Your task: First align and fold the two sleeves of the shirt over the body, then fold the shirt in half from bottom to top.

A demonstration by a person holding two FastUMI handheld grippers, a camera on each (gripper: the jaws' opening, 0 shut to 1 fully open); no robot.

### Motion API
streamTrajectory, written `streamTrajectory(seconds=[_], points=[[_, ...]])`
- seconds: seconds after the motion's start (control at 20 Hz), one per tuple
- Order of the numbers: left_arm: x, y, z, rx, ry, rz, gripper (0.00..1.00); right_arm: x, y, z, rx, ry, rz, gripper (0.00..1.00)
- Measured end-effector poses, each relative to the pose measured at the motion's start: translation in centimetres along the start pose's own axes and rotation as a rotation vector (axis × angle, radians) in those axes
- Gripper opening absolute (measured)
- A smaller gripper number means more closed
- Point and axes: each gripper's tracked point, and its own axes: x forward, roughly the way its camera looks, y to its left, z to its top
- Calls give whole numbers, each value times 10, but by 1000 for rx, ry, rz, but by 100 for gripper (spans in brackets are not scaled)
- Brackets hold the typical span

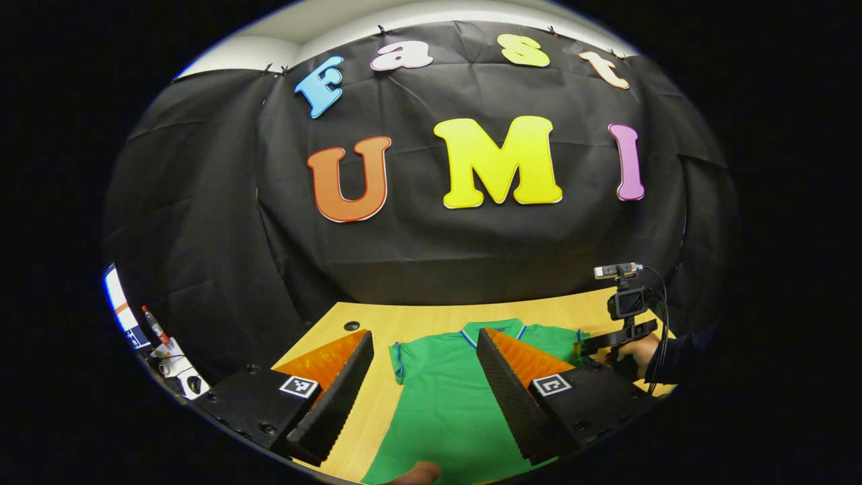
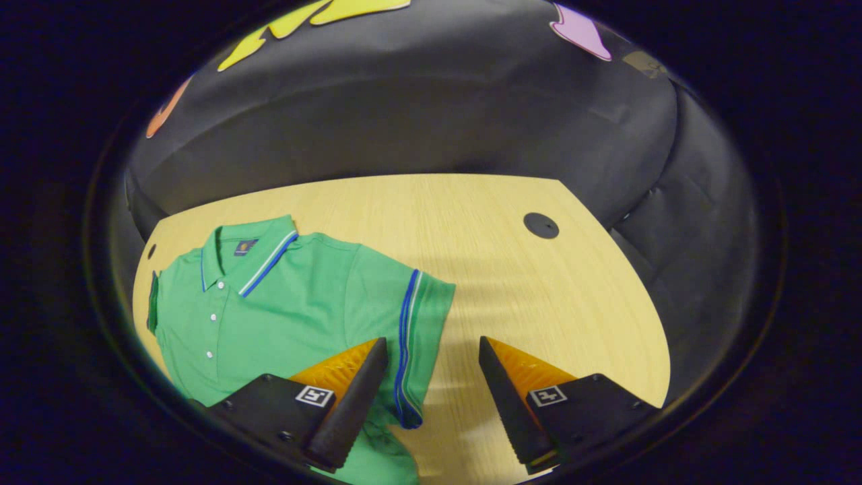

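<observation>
Right gripper view: the green polo shirt (image 2: 283, 303) is lying flat on the wooden table (image 2: 539, 289), collar toward the far wall; its blue-trimmed short sleeve (image 2: 417, 337) is spreading out to the side, not over the body
Right gripper (image 2: 431, 391): its jaws are standing spread and pinching nothing; the sleeve's trimmed edge is sitting in the gap, just beside the left finger
Left gripper view: the left gripper (image 1: 427, 377) is hovering above the shirt with its jaws spread wide and holding nothing; the shirt's other sleeve (image 1: 399, 357) is lying between the fingers, also laid outward
Far hand: a hand (image 1: 636, 350) is holding the other gripper at the shirt's far side
Step in hand: judged from both sleeves lying open, the sleeve fold is the step at hand; the bottom-to-top fold is waiting
Next move: likely calling for each gripper to be lowering onto its sleeve edge, closing on the cloth, then carrying it inward over the chest
</observation>
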Motion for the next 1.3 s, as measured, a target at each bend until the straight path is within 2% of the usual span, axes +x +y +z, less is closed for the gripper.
streamTrajectory(seconds=[0.05, 0.1, 0.2, 0.3, 0.4, 0.5, 0.55, 0.65, 0.95, 1.3], points=[[-1, 0, -2, 4, 3, 5, 99, 4, -3, -3, 19, 17, -3, 86], [-2, 0, -2, 3, 5, 5, 99, 4, -3, -6, 34, 31, 2, 77], [-5, -4, -5, 0, 14, 1, 99, 5, -1, -8, 66, 43, 23, 69], [-7, -5, -10, 5, 26, 4, 99, 5, -3, -9, 63, 45, 27, 54], [-10, -6, -17, -1, 44, 6, 100, 4, 0, -8, 55, 44, 38, 43], [-12, -6, -20, -7, 55, 10, 100, 4, 2, -8, 57, 50, 38, 15], [-13, -6, -20, -7, 58, 12, 100, 5, 2, -7, 50, 45, 38, 14], [-14, -6, -21, -5, 60, 15, 100, 5, 1, -7, 38, 46, 36, 7], [-17, -1, -23, -7, 63, 23, 100, -13, 4, 18, -7, -26, 35, 3], [-24, 11, -22, -33, 49, 40, 100, -44, 53, 45, -50, -95, 86, 3]])
